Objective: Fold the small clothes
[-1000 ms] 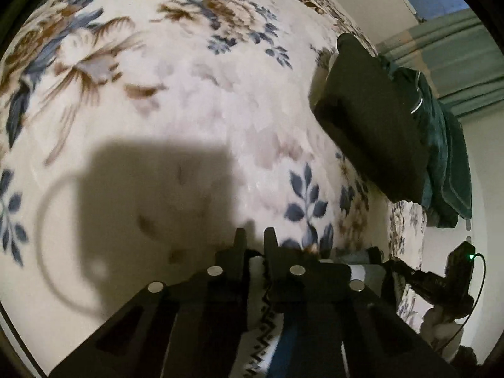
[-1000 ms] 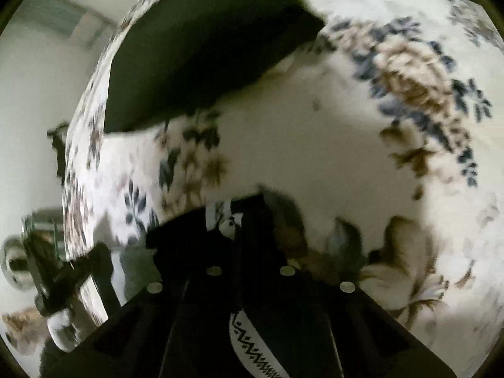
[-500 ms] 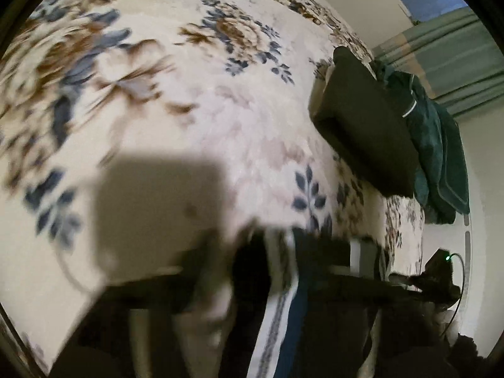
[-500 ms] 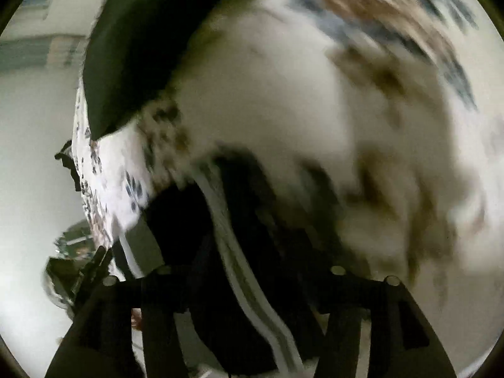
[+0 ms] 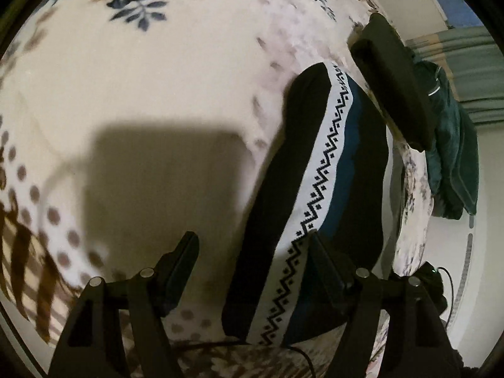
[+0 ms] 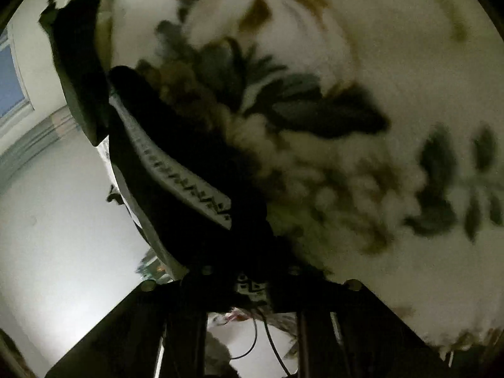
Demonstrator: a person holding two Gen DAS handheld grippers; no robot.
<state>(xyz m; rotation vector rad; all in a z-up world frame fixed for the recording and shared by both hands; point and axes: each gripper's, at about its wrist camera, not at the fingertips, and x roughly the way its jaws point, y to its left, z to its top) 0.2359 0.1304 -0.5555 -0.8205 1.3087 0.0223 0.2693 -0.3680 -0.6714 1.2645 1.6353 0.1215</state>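
We see no brand, label or readable writing anywhere; the only marking is a black zigzag pattern woven into a white band.

The largest thing is the bed, covered by a cream plush blanket [image 5: 163, 72] printed with blue and brown flowers. Its far edge drops off to a pale wall, grey-green curtains [image 5: 463, 47] and a window [image 5: 453, 3] showing blue (the room is dim and lit from our side, so a hard shadow falls on the blanket).

Near the bed's far edge lies a folded dark garment [image 5: 397, 78], and just beyond it a heap of dark teal clothing [image 5: 453, 157].

The small garment [image 5: 318, 189] being folded is black with a teal panel and the white zigzag band; it lies flat on the blanket near the bed's edge, just beside the folded dark one.

The left gripper [image 5: 252, 252] hangs over the garment's near end with its jaws spread; one finger sits over the zigzag band, the other over bare blanket, and they are not pinching the cloth.

The right gripper [image 6: 249, 280], seen in a blurred view, has its jaws closing on a near edge of the same garment [image 6: 176, 170], with a scrap of patterned band caught between them.
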